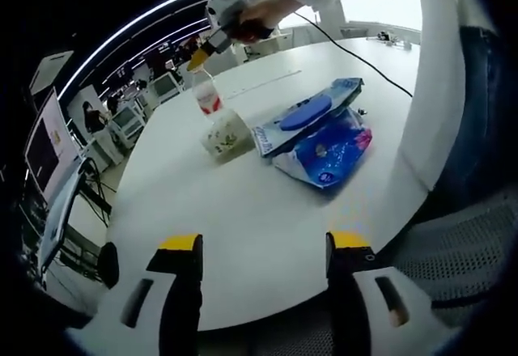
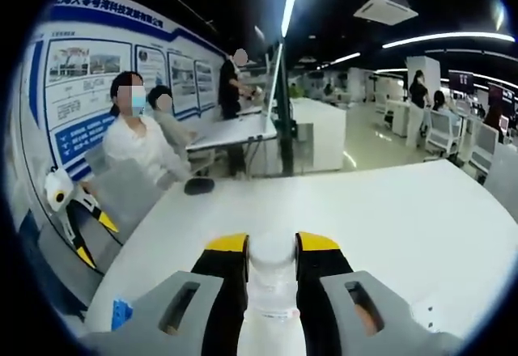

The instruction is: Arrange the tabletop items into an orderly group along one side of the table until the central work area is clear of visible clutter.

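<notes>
Two jaws of the left gripper [image 1: 264,247] stand wide apart over the near edge of the white table [image 1: 243,210], with nothing between them and touching nothing. Farther out on the tabletop lie a blue-and-pink plastic packet [image 1: 328,147] and, resting across it, a flat pack with a blue lid [image 1: 306,113]; just beside them sits a small round tub [image 1: 224,133]. Behind the tub stands a clear bottle with a red label [image 1: 208,93], and the right gripper [image 1: 197,57], held in a person's hand [image 1: 261,12], is at its top. In the right gripper view the right gripper [image 2: 272,247] has its yellow-tipped jaws closed on the neck of that bottle [image 2: 271,279], whose white cap sits squarely between them, pressed on both sides. Beyond it the table [image 2: 388,210] runs bare toward seated people at the far side, and the left gripper [image 2: 77,214] shows at the left edge.
</notes>
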A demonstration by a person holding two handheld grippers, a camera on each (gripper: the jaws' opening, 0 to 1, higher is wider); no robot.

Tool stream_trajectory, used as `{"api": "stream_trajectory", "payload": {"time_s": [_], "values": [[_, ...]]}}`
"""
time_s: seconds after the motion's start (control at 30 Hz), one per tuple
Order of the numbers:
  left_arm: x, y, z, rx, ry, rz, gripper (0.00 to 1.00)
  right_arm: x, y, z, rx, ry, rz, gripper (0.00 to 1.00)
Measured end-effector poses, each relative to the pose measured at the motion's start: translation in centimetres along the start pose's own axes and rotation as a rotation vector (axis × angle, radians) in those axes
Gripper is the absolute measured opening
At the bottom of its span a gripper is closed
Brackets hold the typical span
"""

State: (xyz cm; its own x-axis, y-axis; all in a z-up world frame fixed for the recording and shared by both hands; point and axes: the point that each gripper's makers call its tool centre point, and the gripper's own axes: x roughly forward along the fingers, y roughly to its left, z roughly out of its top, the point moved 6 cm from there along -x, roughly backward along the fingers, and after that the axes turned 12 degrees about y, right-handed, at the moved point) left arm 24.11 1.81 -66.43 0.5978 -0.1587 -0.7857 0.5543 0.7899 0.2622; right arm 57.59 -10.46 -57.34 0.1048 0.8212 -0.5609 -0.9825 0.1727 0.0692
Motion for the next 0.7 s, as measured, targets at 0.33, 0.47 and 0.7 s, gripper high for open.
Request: {"api": "stream_trajectory", "payload": {"time_s": [0.33, 0.47, 0.7], "values": [[0.0, 0.2, -0.2, 0.031, 0.019, 0.027, 0.61, -0.6, -0.2, 0.2, 0.167, -0.065, -0.059, 0.32], [-0.1, 0.5, -0.2, 0.017, 0.011, 0.038, 0.67, -1.4, 0.4, -0.5, 0.243, -0.079, -0.112, 0.56], [-0.7, 1.0, 0.8, -0.124, -0.105, -0.012, 0.73, -2.4, 2.7, -3.2, 0.342, -0.076, -0.109, 0.58]]}}
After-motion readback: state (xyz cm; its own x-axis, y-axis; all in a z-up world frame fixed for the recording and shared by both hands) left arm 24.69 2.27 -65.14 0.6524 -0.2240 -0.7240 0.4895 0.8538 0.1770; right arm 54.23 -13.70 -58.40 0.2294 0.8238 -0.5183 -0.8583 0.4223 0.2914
